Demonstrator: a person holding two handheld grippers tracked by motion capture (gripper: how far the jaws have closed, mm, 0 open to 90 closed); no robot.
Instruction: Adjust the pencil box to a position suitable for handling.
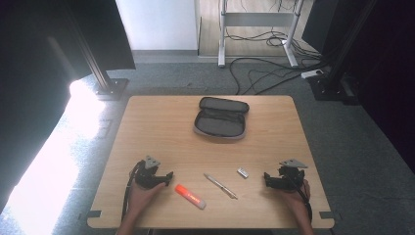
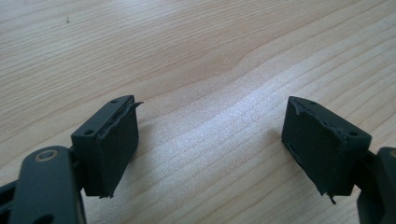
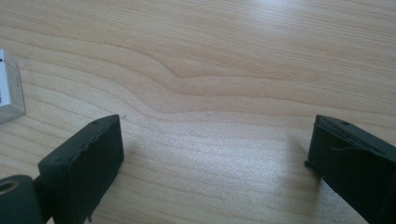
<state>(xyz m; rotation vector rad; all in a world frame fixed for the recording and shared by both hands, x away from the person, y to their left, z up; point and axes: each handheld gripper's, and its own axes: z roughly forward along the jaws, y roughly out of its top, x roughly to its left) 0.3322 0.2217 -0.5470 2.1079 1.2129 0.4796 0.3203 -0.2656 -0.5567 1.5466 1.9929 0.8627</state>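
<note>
Plainly, both claws are spread with nothing between them: the left gripper (image 1: 167, 177) rests low on the table (image 1: 161, 127) at about eight o'clock, the right gripper (image 1: 268, 179) at about four o'clock, each held by a hand coming in from the near edge with the forearm lying flat and the jaws pointing inward across the wood. Between them, from left to right, lie an orange highlighter (image 1: 190, 196), a pen (image 1: 220, 186) and a small white eraser (image 1: 242, 172); the eraser's corner (image 3: 9, 88) shows at nine o'clock in the right gripper view, just beside that jaw. An open grey pencil case (image 1: 221, 119) sits at twelve o'clock, well apart from everything. Likely the items go into the case, and the risks sit there: the pen is thin and lies flat, so jaws closing too high could skid over it or flick it away; the round highlighter could roll toward the near edge if nudged; the small eraser could squirt out of an off-centre pinch.
</note>
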